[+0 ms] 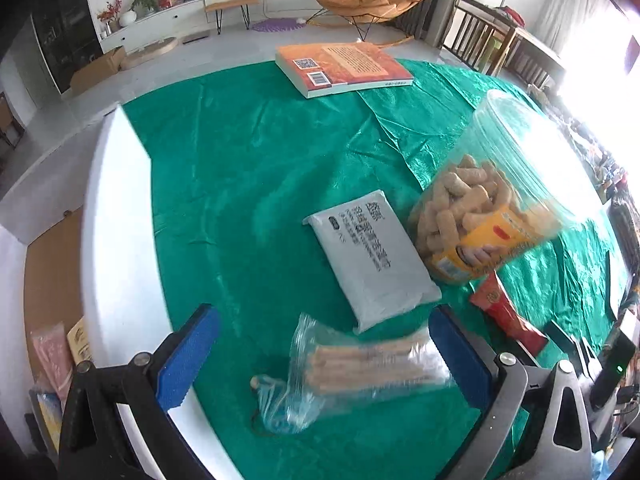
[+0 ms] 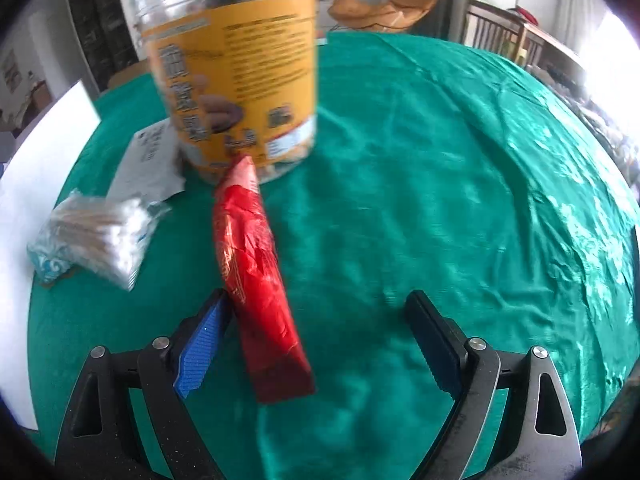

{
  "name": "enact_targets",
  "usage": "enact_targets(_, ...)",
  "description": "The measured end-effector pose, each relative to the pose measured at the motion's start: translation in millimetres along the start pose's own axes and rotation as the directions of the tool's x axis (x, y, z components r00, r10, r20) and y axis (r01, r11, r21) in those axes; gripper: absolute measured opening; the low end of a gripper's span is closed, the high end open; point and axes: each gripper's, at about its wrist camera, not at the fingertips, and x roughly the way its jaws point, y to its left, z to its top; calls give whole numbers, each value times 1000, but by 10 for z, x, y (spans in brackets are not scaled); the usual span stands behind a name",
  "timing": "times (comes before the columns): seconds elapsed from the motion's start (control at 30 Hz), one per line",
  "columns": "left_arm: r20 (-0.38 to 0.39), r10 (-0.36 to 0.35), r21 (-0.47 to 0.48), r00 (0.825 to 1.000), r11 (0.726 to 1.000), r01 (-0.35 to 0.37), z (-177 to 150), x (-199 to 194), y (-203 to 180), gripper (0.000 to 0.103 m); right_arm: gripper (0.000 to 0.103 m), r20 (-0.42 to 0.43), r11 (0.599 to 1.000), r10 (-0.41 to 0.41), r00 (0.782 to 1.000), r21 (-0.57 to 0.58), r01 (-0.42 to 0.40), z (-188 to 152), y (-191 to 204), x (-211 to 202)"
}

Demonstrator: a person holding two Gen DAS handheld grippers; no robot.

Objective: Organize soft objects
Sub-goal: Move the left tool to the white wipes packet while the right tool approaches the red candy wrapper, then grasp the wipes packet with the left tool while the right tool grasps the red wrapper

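Observation:
A clear bag of cotton swabs point(image 1: 360, 368) lies on the green cloth point(image 1: 248, 168) between the fingers of my open left gripper point(image 1: 320, 354). Behind it lie a grey soft packet point(image 1: 372, 256) and a red snack packet point(image 1: 504, 312). In the right wrist view the red packet point(image 2: 256, 276) lies between the fingers of my open right gripper point(image 2: 316, 344), close to the left finger. The swab bag point(image 2: 96, 236) and grey packet point(image 2: 148, 164) lie to its left.
A clear plastic jar of biscuits point(image 1: 492, 200) with a yellow label stands by the packets; it also shows in the right wrist view point(image 2: 236, 80). An orange book point(image 1: 344, 68) lies at the far table edge. The white table edge point(image 1: 116, 216) is at left.

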Motion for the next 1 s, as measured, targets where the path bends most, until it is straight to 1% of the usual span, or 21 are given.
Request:
enact_targets(0.07,-17,-11,26,1000,1000,11,156,245,-109,103,90,40,991,56,998,123,-60,-19,-222,-56)
enact_targets(0.1,-26,-15,57,1000,998,17,213,372,-189,103,90,50,982,81,995,164,-89,-21,-271,-62)
enact_targets(0.13,-33,3,91,999,996,0,241,471,-264,103,90,63,977,99,993,185,-109,-45,-293,-77)
enact_targets(0.23,-46,89,225,995,971,-76,237,729,-501,103,90,76,973,105,992,199,-118,-44,-307,-75)
enact_targets(0.27,-50,107,247,993,965,-92,220,795,-546,103,90,75,974,101,992,194,-114,-29,-295,-69)
enact_targets(0.33,-58,112,228,992,969,-96,211,871,-533,103,90,68,981,82,994,173,-93,-18,-253,-51)
enact_targets(0.4,-68,95,160,993,984,-83,237,889,-429,103,90,61,987,83,995,132,-91,-40,-272,-107)
enact_targets(0.47,-74,92,93,993,992,-85,269,889,-284,102,90,52,991,116,992,61,-120,-27,-171,-122)
enact_targets(0.5,-66,96,67,993,994,-91,282,864,-190,99,90,46,992,125,991,10,-125,-17,-109,-136)
enact_targets(0.53,-57,89,55,994,995,-86,280,833,-124,87,90,35,991,126,991,-59,-124,31,-37,-128)
enact_targets(0.57,-62,74,44,995,997,-71,293,809,-53,80,90,24,985,120,993,-126,-116,60,31,-118)
enact_targets(0.63,-87,88,19,992,996,-87,309,772,49,78,90,-24,962,130,991,-238,-132,107,136,-51)
enact_targets(0.67,-90,97,11,991,995,-97,306,750,75,79,87,-61,948,144,988,-278,-155,121,177,1)
enact_targets(0.7,-93,84,3,992,996,-84,290,726,76,79,86,-95,939,153,984,-297,-174,132,199,49)
enact_targets(0.73,-103,59,-5,993,998,-59,261,711,53,79,66,-119,937,144,982,-303,-174,145,199,101)
enact_targets(0.77,-112,17,-14,994,1000,-19,229,698,15,80,28,-109,944,104,989,-302,-132,160,176,118)
enact_targets(0.8,-108,-29,-26,994,999,27,199,684,-33,81,24,-104,952,92,990,-282,-118,188,129,112)
enact_targets(0.87,-77,-100,-62,992,993,95,191,685,-114,87,22,-126,968,140,982,-193,-162,227,-24,131)
enact_targets(0.9,-58,-115,-87,992,990,109,207,709,-146,88,22,-126,969,148,981,-178,-169,224,-70,131)
enact_targets(0.97,-35,-84,-143,996,987,78,250,779,-144,90,22,-111,969,143,984,-186,-162,179,-115,104)
enact_targets(1.0,-28,-95,-177,995,980,89,265,835,-110,90,22,-104,969,141,985,-190,-159,155,-127,92)
